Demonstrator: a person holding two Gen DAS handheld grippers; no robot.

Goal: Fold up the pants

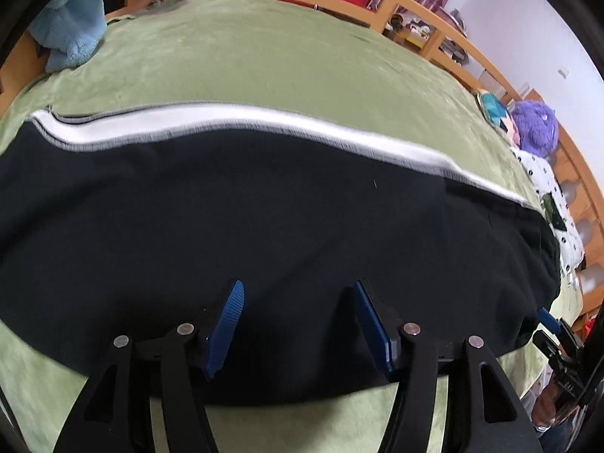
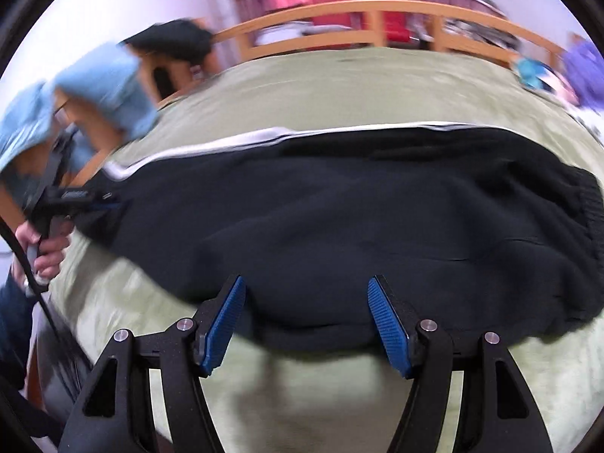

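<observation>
Left wrist view: left gripper (image 1: 298, 324) jaws apart, empty, over black pants (image 1: 264, 226) lying leg-on-leg lengthwise on green bedspread (image 1: 245, 56). Right wrist view: right gripper (image 2: 305, 324) jaws apart, empty, at near edge; crosswise folds apparently remain.

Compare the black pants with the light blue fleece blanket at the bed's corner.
The black pants with a white side stripe lie spread flat across the green bedspread; the light blue fleece blanket is bunched at the bed's corner. The pants look smooth, the blanket fluffy. Neither is held by a gripper.
</observation>
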